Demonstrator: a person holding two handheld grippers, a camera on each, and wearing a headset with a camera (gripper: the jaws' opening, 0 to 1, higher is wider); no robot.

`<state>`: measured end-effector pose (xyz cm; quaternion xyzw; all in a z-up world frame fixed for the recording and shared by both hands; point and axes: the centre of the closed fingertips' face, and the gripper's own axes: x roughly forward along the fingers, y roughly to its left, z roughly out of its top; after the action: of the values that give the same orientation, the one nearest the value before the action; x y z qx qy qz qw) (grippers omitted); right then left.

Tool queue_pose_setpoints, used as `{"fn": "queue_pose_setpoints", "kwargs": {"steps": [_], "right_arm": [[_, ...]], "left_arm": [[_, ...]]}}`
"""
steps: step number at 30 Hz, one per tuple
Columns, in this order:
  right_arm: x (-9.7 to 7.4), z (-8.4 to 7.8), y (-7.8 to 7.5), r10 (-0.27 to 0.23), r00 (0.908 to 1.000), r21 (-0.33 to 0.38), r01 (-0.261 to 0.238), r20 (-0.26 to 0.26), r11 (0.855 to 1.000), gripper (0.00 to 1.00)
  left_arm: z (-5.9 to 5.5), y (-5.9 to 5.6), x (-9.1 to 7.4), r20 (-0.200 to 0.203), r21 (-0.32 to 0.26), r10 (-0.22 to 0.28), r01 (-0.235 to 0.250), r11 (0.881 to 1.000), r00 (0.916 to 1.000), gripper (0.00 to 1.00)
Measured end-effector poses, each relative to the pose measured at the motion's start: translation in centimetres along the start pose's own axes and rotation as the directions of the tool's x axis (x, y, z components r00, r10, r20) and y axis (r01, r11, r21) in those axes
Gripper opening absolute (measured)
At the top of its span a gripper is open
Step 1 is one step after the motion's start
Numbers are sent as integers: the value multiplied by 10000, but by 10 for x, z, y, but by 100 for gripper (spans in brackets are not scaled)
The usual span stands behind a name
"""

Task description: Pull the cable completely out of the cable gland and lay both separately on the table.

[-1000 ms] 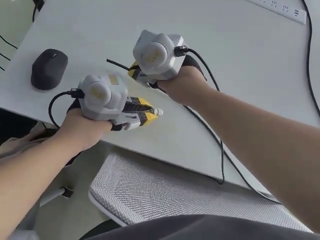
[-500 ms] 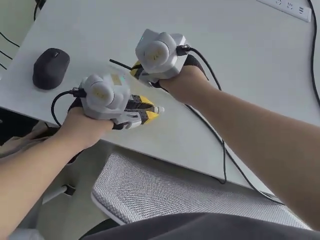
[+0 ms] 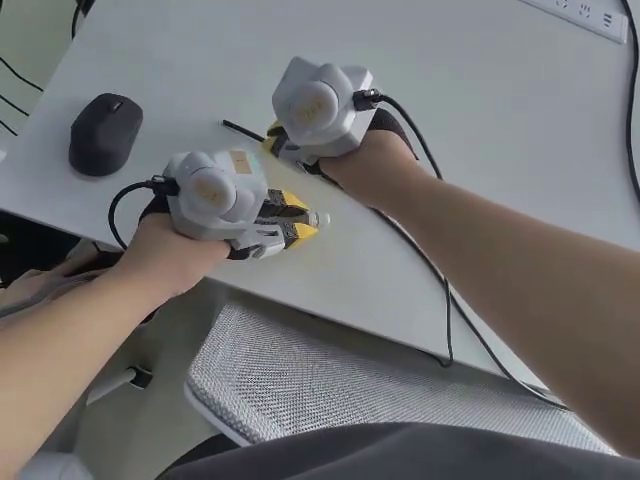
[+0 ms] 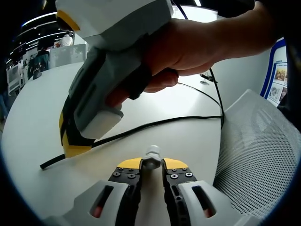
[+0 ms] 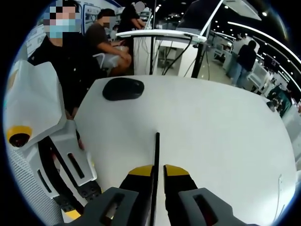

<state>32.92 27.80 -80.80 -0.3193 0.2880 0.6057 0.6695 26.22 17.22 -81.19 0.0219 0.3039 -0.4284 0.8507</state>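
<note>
My left gripper [image 4: 151, 165] is shut on a small white cable gland [image 4: 151, 156], which pokes out past the yellow jaw tips. In the head view the left gripper [image 3: 303, 224] sits near the table's front edge with the gland [image 3: 319, 218] at its tip. My right gripper [image 5: 158, 170] is shut on a thin black cable [image 5: 156, 146], whose free end reaches a little way past the jaws. From the head, the right gripper [image 3: 270, 140] hovers just behind the left, the cable [image 3: 240, 129] lying on the white table. The cable [image 4: 155, 125] lies beyond the gland, apart from it.
A black mouse [image 3: 105, 133] rests at the table's left; it also lies ahead of the right gripper [image 5: 123, 88]. A white power strip [image 3: 585, 14] lies at the far right. A grey mesh chair [image 3: 330, 370] stands below the table's front edge [image 3: 330, 315]. People sit at desks beyond.
</note>
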Motion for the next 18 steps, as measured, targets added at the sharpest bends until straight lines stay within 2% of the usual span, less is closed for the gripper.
{"fn": "queue_pose_setpoints", "kwargs": {"steps": [9,15,18], "right_arm": [[-11,2,-5,-195,9998,32,195,105,9998,6],[-28,6,-7,-408,9987,143,403,318,9991,8],[-44,7,-10,-635,9967,214,625,506,9978,10]], "left_arm": [[3,2,-1,24,96,197,-197,9998,9998,22],[6,1,-2,11,147,258,-258,9996,9997,25],[12,-1,-7,91,134,324,-325,9994,9994,27]]}}
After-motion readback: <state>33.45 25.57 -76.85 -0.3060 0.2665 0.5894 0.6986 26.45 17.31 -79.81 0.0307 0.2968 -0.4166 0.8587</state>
